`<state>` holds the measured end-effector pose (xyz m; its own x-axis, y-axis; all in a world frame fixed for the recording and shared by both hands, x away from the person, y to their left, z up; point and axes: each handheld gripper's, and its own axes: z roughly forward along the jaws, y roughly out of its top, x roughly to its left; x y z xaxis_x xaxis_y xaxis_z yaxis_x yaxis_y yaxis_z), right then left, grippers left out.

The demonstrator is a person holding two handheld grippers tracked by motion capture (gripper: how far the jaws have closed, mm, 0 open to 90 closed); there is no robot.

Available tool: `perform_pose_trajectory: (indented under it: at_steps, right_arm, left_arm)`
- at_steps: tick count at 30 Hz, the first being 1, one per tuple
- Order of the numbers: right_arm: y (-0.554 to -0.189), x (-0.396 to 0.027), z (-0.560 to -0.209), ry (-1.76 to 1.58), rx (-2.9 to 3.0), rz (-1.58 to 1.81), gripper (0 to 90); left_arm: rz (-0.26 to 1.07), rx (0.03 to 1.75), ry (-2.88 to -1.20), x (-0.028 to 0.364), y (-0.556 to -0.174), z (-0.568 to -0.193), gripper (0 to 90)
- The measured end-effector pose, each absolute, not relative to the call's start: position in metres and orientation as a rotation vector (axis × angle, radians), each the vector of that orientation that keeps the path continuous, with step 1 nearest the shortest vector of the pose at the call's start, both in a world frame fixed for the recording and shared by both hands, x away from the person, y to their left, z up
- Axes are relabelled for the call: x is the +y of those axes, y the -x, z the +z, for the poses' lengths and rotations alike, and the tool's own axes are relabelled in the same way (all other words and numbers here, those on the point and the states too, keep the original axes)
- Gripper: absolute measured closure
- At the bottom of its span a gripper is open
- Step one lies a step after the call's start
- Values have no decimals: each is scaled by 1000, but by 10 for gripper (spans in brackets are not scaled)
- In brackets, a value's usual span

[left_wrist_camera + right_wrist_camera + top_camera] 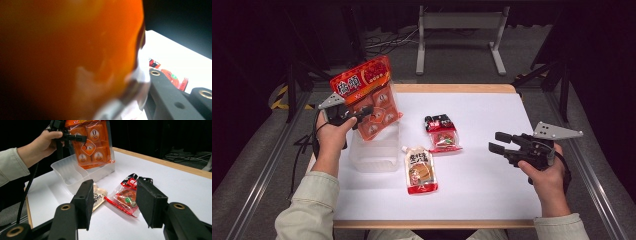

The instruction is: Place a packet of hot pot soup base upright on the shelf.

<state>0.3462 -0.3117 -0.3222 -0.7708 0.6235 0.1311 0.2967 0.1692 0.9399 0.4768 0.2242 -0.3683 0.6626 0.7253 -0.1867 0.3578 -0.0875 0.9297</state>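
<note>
The left gripper (362, 113) pinches an orange bag (368, 95) of small packs near its middle and holds it upright above the clear bin (373, 150), its lower edge hanging at the bin's rim. Held by the middle with the long side vertical, the bag can go down edge-first, which looks like the reason for the grip (the bin is narrow, with a divider inside, so a flat drop would likely catch on the rim). In the left gripper view the bag (75, 55) presses close against the lens.

The right gripper (498, 141) hovers over the right of the bench (492, 115), spread and empty, pointed toward the two packs left lying: a red pouch (127, 196) and a spouted pouch (420, 171) just in front of the bin. It seems parked there, ready for whichever goes in next.
</note>
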Motion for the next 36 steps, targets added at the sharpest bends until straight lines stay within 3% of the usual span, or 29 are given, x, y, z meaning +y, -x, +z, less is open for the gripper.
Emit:
perform_pose_trajectory:
  at_steps: [5,9,27,30,34,36]
  right_arm:
    - [-347,-312,-323,-885,2166,1636,495]
    - [-346,-311,-323,-882,2169,1638,494]
    - [-346,-310,-324,-881,2173,1637,487]
    - [-347,-310,-324,-881,2173,1638,487]
    - [-348,-311,-325,-886,2177,1638,486]
    - [-348,-311,-326,-888,2180,1635,486]
  left_arm:
    - [439,909,-1696,223,-472,-369,706]
    - [471,908,-1799,213,-474,-373,706]
    - [365,995,-1776,219,-490,-388,695]
    - [411,1011,-1784,219,-489,-386,608]
    - [450,1055,-1747,222,-487,-384,341]
    - [445,1039,-1733,224,-485,-383,268]
